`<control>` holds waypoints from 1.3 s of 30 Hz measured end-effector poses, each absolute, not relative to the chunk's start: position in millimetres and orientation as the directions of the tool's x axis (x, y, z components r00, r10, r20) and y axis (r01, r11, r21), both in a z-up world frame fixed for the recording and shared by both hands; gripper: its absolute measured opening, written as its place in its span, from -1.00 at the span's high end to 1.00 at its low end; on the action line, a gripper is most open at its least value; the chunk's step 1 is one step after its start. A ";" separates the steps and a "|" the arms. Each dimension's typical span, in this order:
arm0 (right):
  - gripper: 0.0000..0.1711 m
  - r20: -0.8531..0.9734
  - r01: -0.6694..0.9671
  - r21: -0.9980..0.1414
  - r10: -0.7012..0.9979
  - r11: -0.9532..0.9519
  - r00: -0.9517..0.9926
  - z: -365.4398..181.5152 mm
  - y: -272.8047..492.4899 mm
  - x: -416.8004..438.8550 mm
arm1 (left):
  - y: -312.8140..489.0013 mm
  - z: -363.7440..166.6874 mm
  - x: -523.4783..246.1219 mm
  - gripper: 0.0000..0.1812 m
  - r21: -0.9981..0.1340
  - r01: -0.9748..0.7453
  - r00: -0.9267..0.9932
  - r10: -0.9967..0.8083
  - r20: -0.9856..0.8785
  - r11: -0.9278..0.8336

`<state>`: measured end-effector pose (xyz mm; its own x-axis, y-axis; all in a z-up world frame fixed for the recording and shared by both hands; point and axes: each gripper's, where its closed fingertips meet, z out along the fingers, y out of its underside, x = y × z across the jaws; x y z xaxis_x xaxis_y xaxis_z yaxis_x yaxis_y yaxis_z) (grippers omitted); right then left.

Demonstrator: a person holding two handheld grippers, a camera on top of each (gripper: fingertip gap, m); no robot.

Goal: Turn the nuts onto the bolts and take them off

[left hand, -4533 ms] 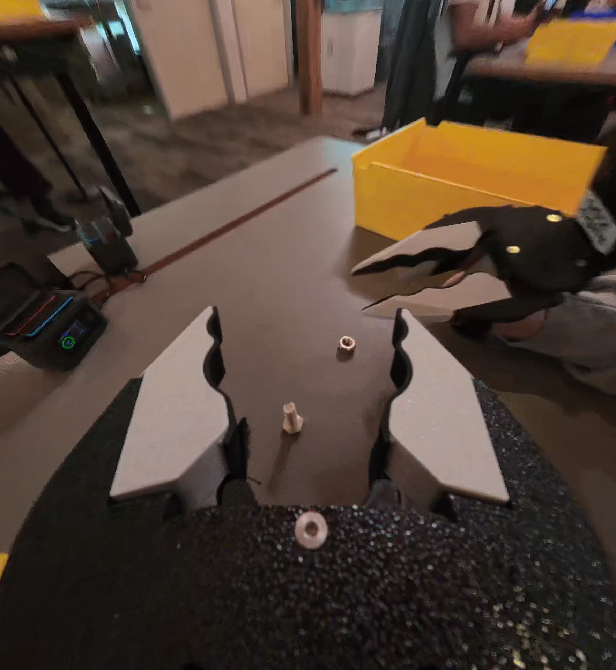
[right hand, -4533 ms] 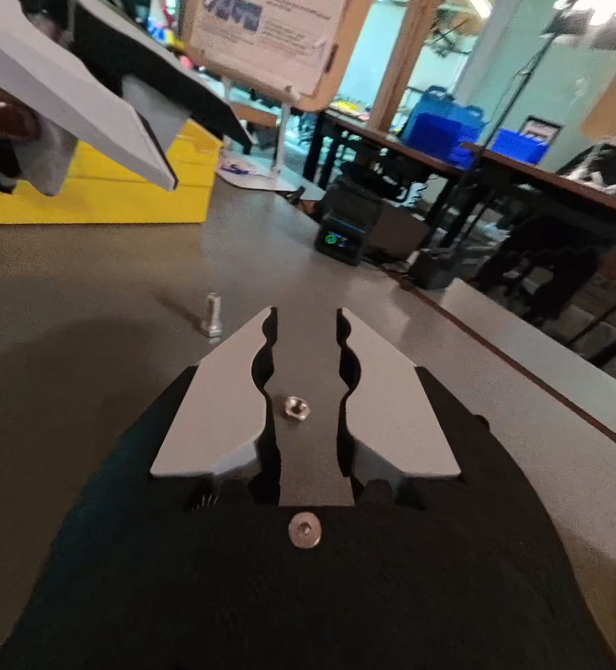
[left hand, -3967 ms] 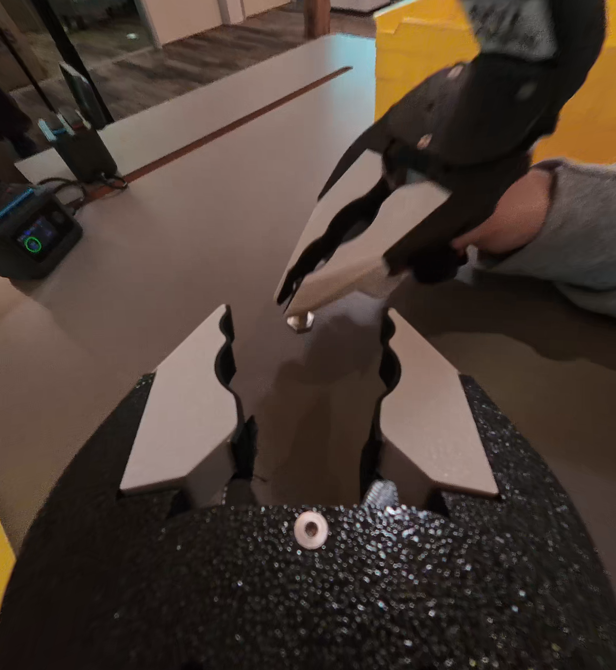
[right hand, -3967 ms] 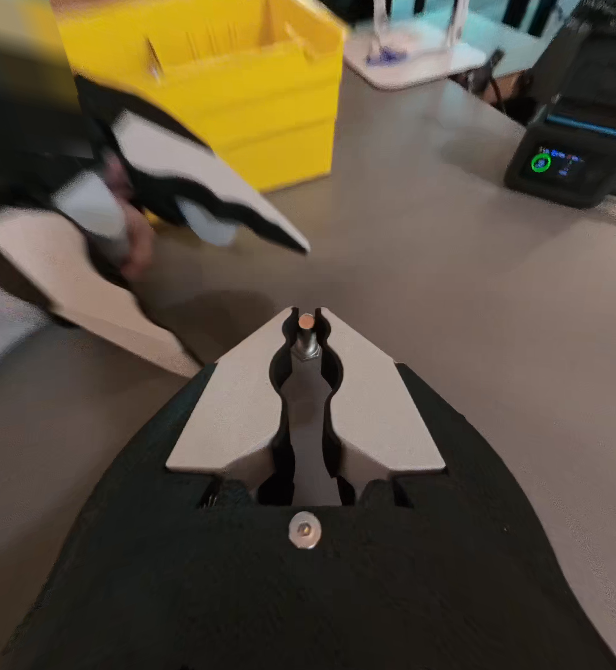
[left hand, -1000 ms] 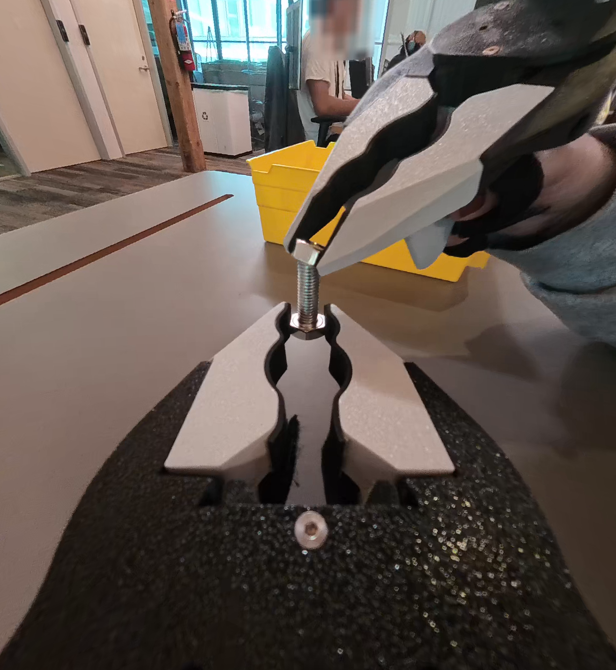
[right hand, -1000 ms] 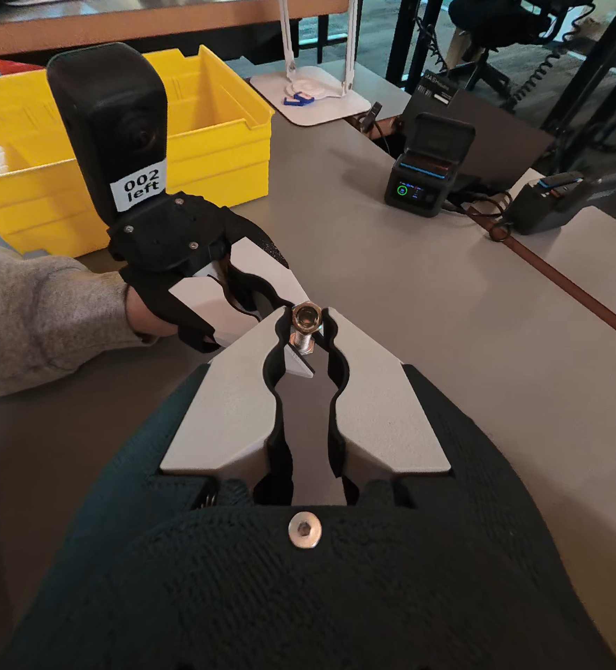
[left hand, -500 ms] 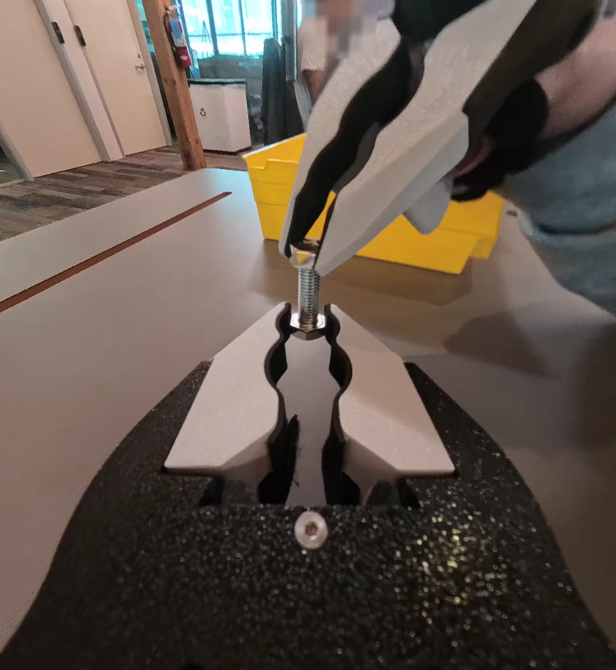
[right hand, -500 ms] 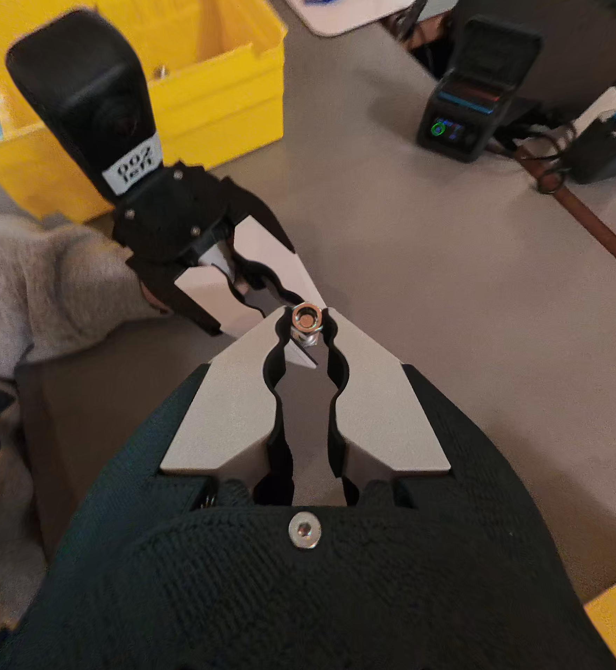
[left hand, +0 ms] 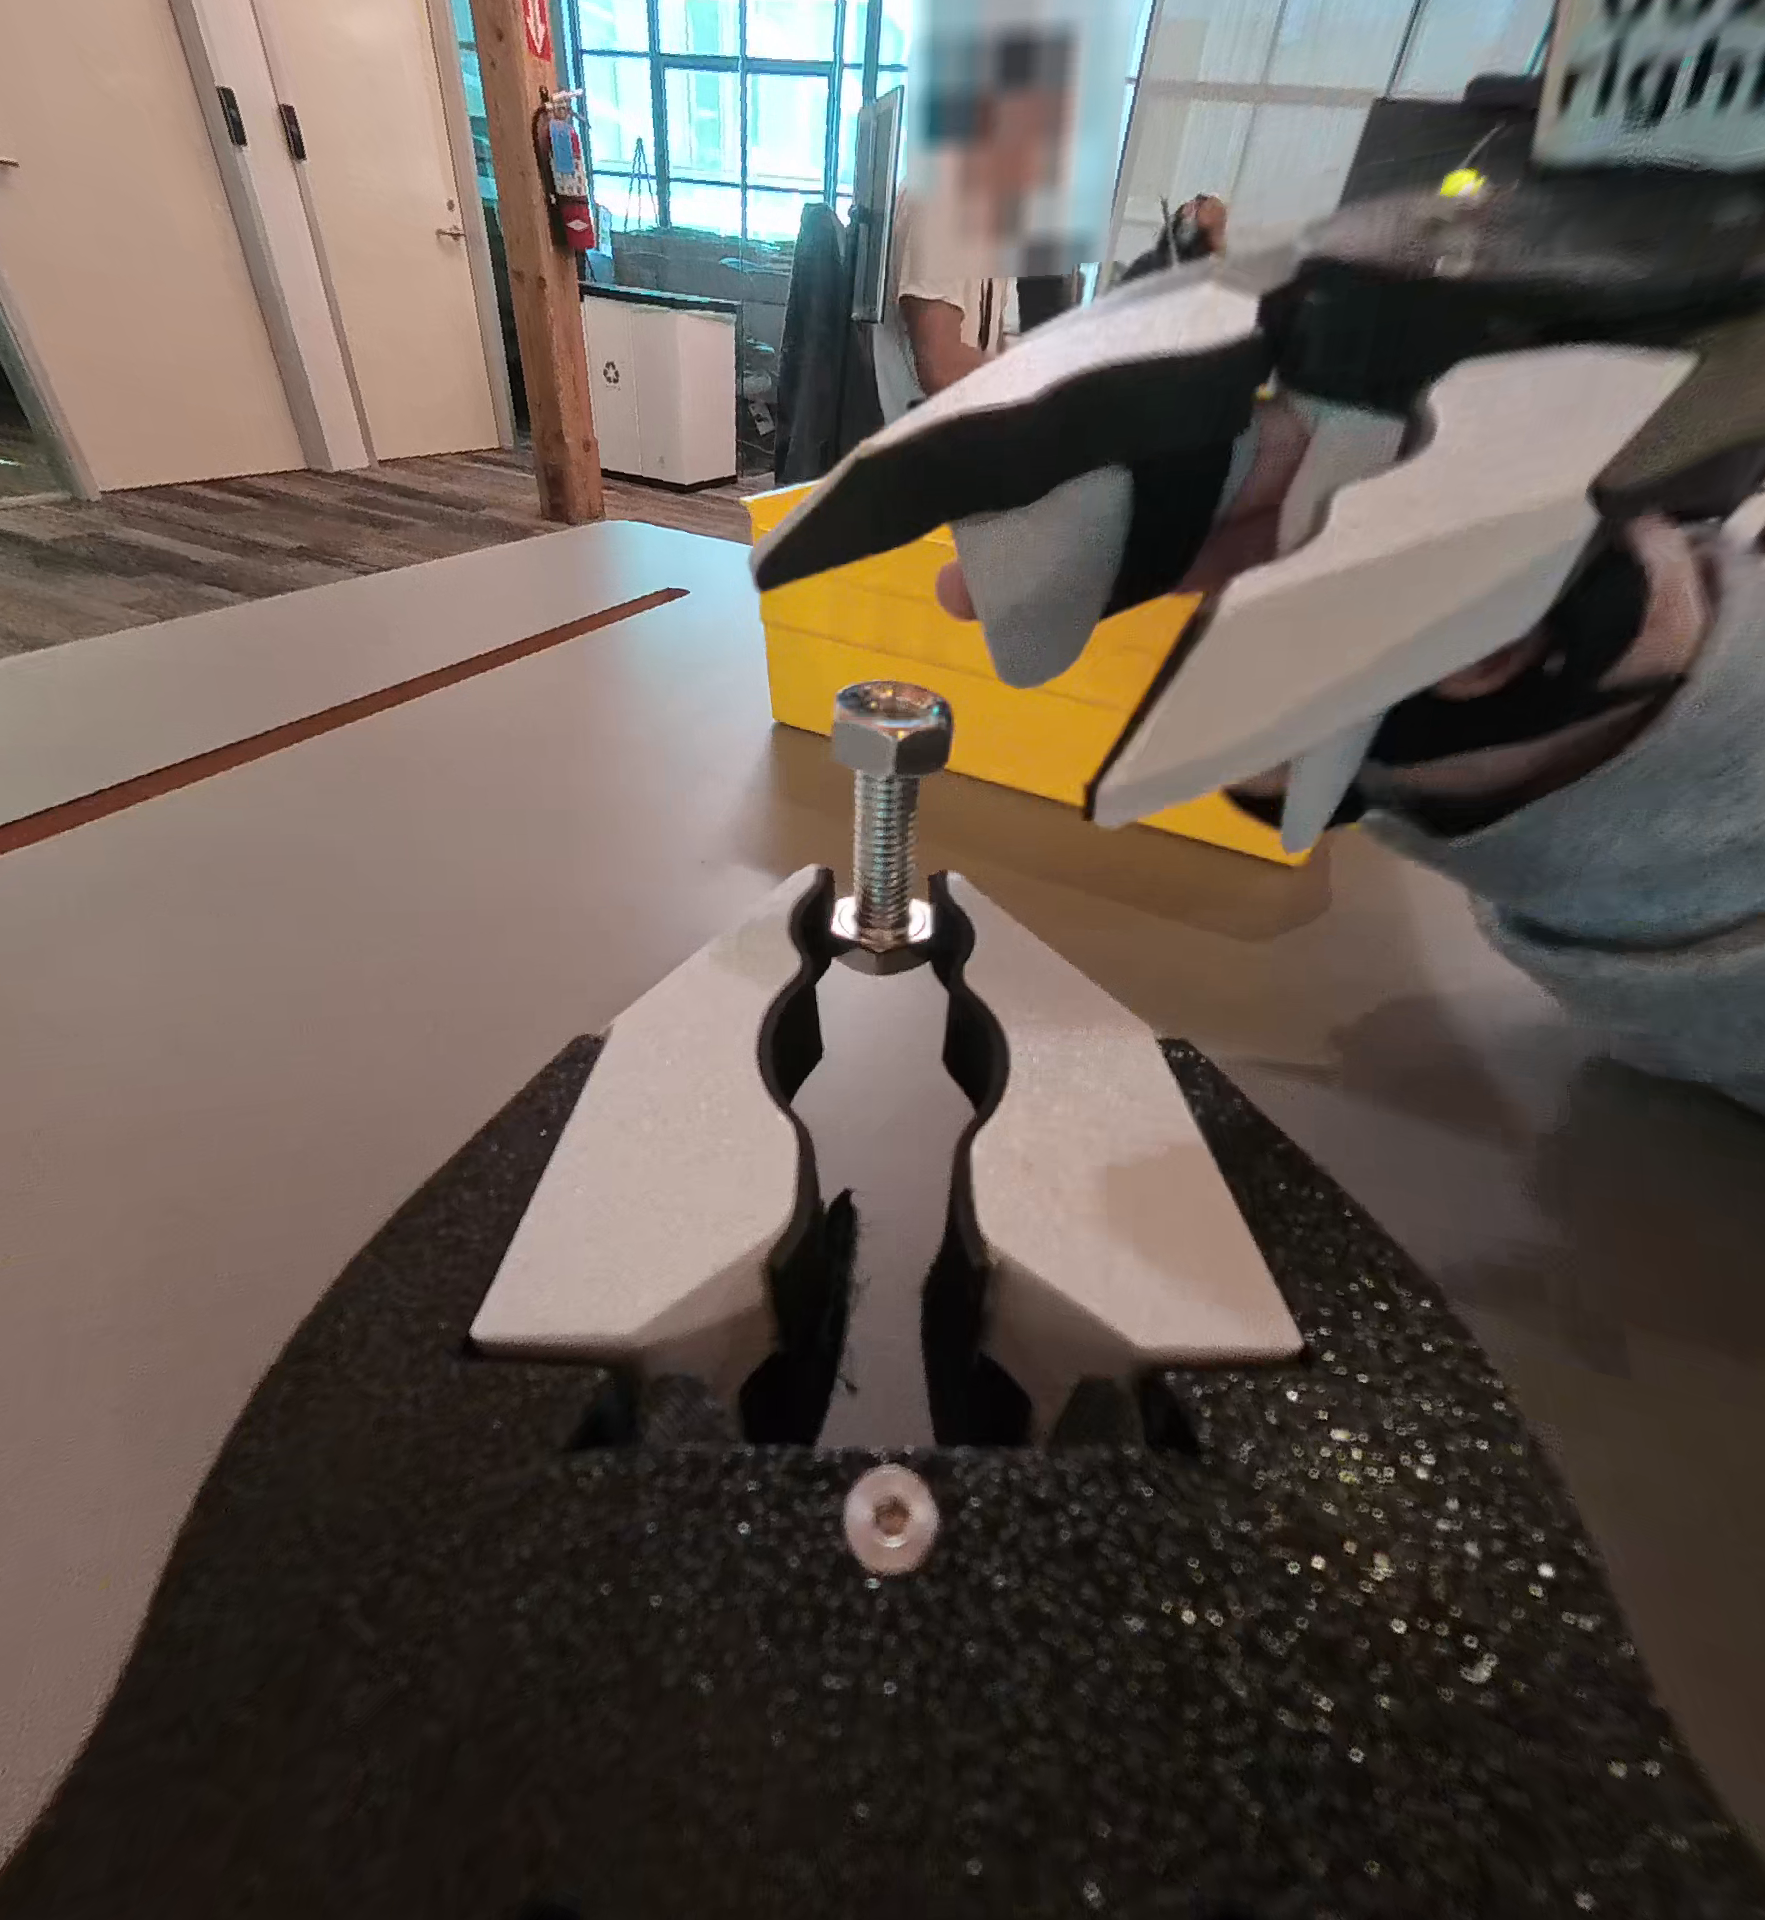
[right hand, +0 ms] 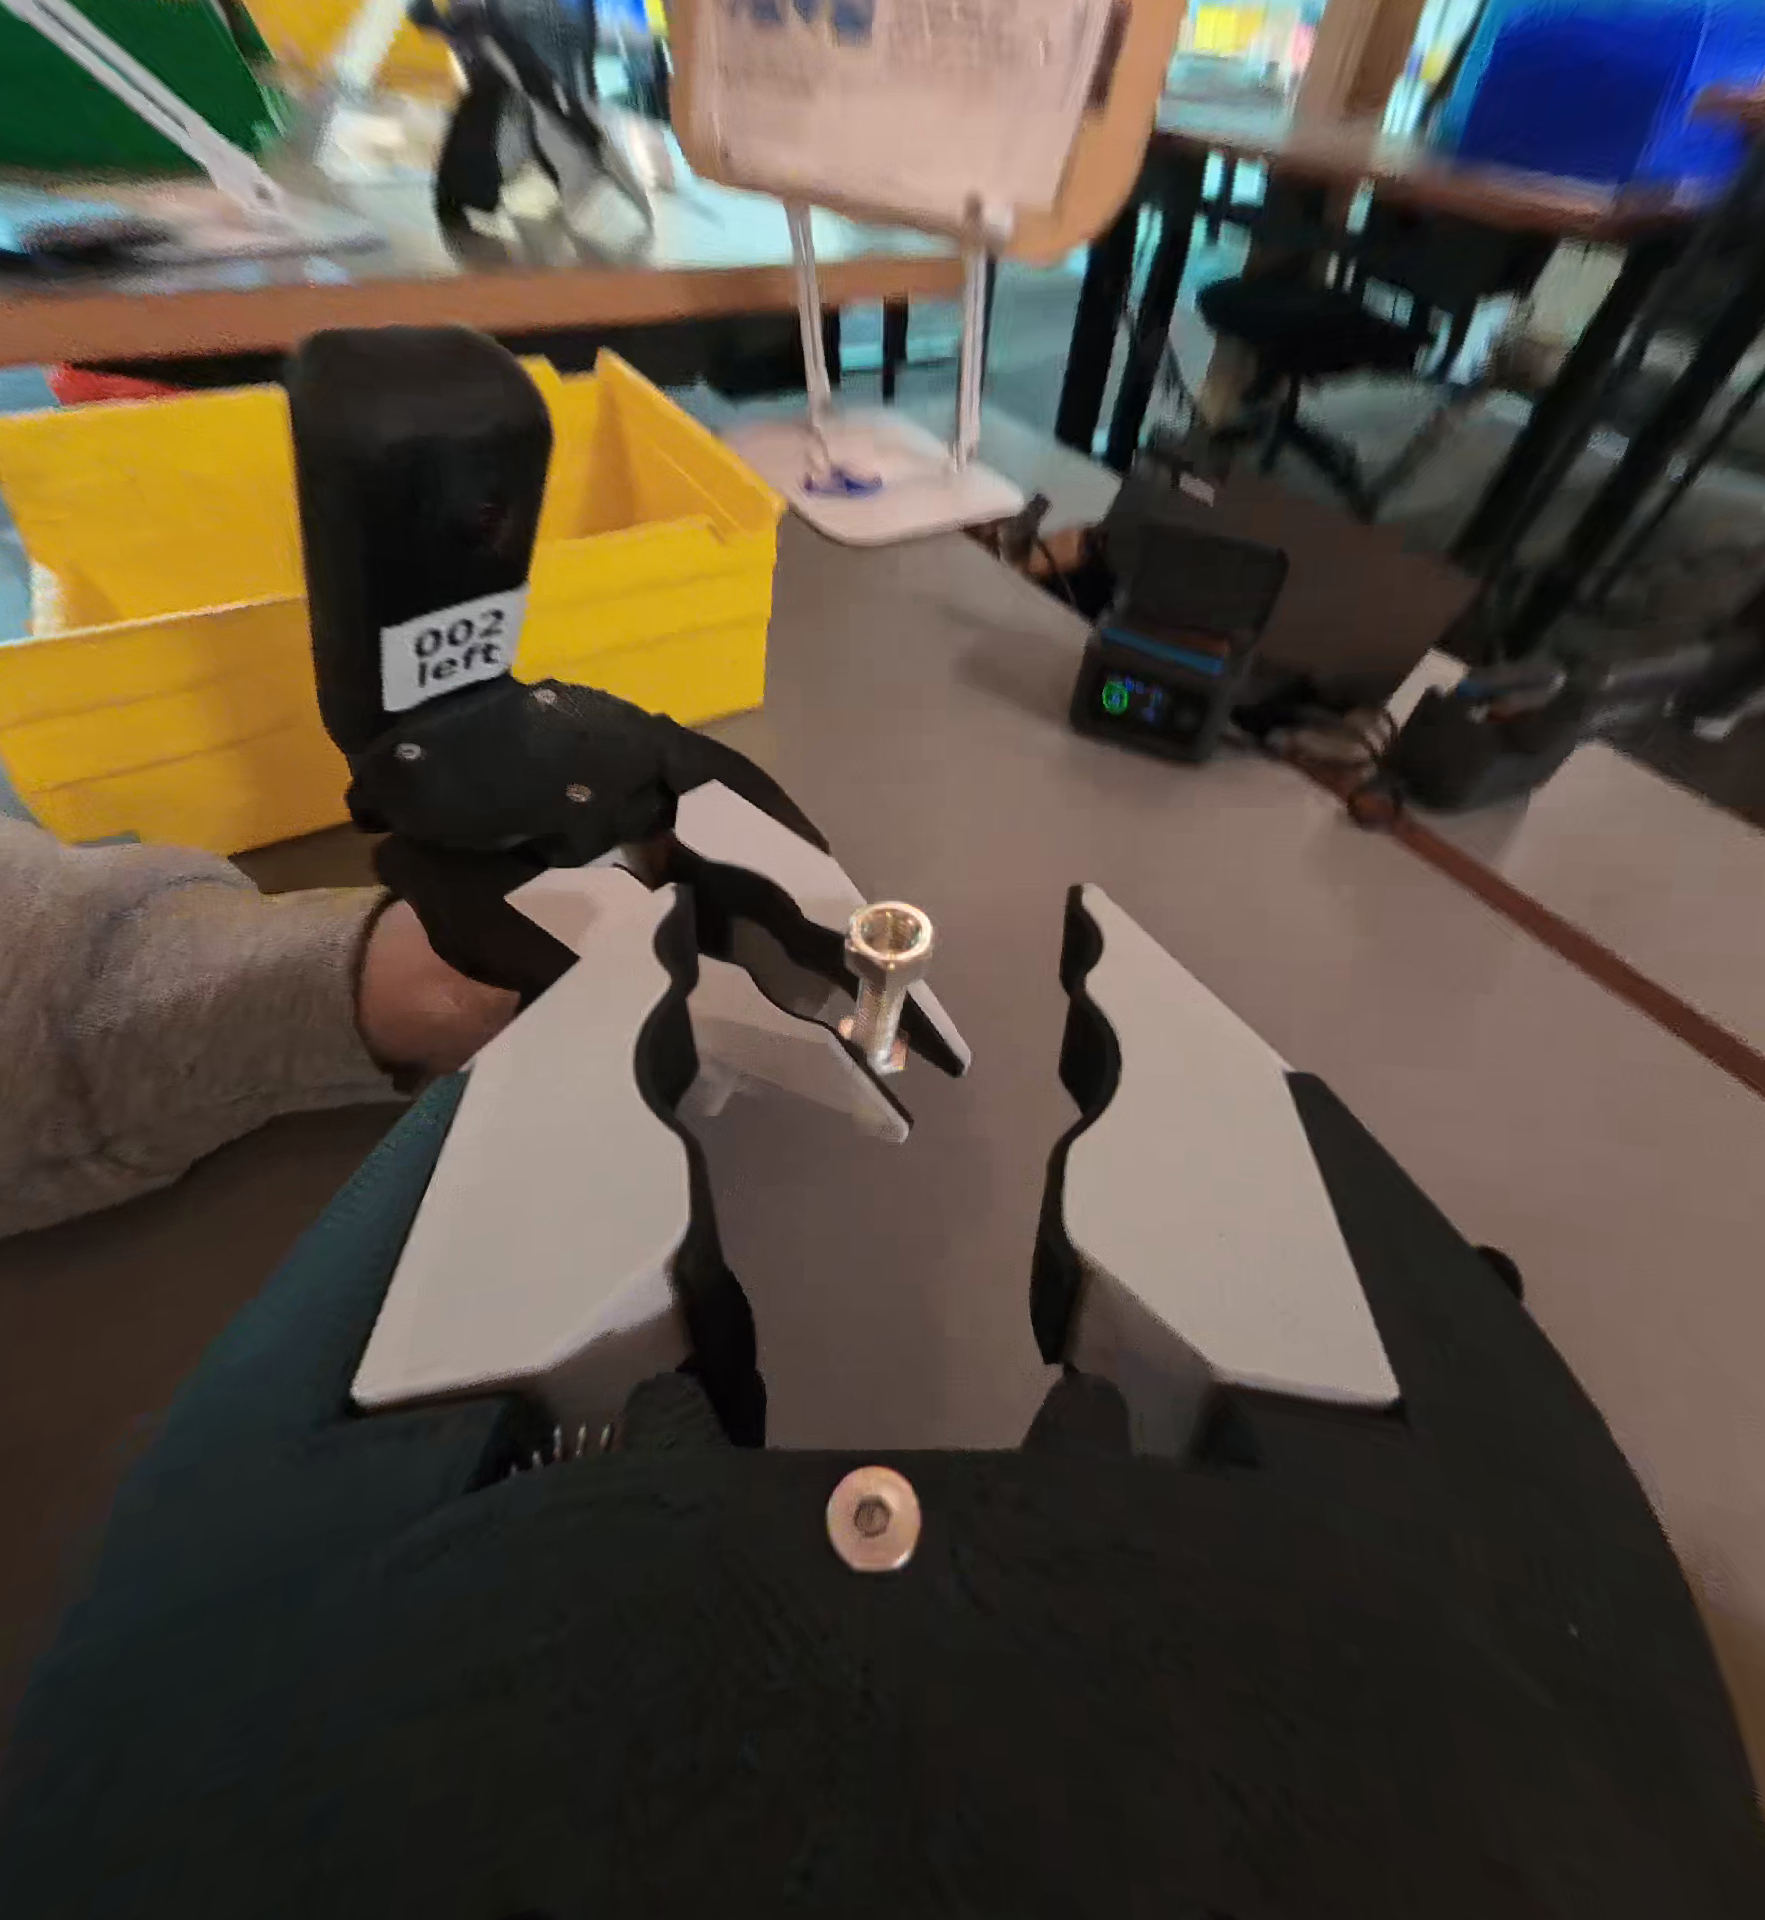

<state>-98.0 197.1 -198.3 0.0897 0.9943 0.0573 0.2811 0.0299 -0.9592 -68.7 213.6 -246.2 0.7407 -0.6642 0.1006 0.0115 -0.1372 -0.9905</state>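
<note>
My left gripper (left hand: pixel 883 902) is shut on a silver hex nut (left hand: pixel 883 927). A silver bolt (left hand: pixel 886 805) stands upright in the nut, head up, above the grey table (left hand: pixel 286 987). My right gripper (right hand: pixel 873 914) is open and empty; the bolt (right hand: pixel 886 977) stands between and just beyond its fingertips. In the left wrist view the right gripper (left hand: pixel 925 686) hangs open up and to the right of the bolt head, apart from it. In the right wrist view the left gripper (right hand: pixel 919 1081) reaches in from the left, a grey-sleeved arm (right hand: pixel 109 1008) behind it.
A yellow bin (left hand: pixel 971 665) stands on the table behind the bolt; it also shows in the right wrist view (right hand: pixel 639 592). A small black device with a lit screen (right hand: pixel 1158 675) and cables sit far right. A white sign stand (right hand: pixel 899 488) is beyond. A person stands in the background. There is about 5 centimeters between the tips of the two grippers.
My right gripper has opened, let go of the bolt head and drawn back up and to the right. The left gripper still holds the nut with the bolt standing in it.
</note>
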 end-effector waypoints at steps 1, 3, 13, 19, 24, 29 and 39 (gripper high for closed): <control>0.18 0.059 0.240 -0.970 0.996 0.042 0.063 -199.3 193.2 -99.6 | 212.7 -246.2 -67.4 0.82 -0.990 0.012 0.732 -0.673 0.104 -0.140; 0.14 0.027 0.189 -0.982 1.000 0.027 -0.004 -203.9 184.3 -104.4 | 210.9 -247.7 -63.9 0.82 -0.989 0.002 0.713 -0.693 0.105 -0.148; 0.18 0.021 0.125 -0.992 0.998 0.028 -0.054 -214.4 188.4 -94.2 | 218.5 -250.3 -74.5 0.82 -0.981 0.032 0.743 -0.653 0.151 -0.190; 0.05 -0.025 0.109 -0.994 0.994 -0.014 -0.105 -213.9 179.1 -111.2 | 213.5 -250.4 -60.0 0.82 -0.988 -0.024 0.715 -0.694 0.089 -0.152; 0.11 -0.032 0.055 -0.998 0.996 -0.027 -0.081 -205.7 186.4 -100.0 | 212.2 -246.8 -62.2 0.82 -0.989 0.005 0.706 -0.700 0.106 -0.145; 0.39 -0.093 0.031 -0.996 0.988 -0.090 -0.122 -201.6 185.4 -99.0 | 209.4 -249.0 -57.4 0.82 -0.990 -0.032 0.695 -0.715 0.074 -0.134; 0.80 -0.052 0.048 -0.998 0.985 -0.045 -0.165 -203.7 182.7 -94.0 | 200.3 -245.9 -49.6 0.82 -0.995 -0.068 0.648 -0.761 0.014 -0.076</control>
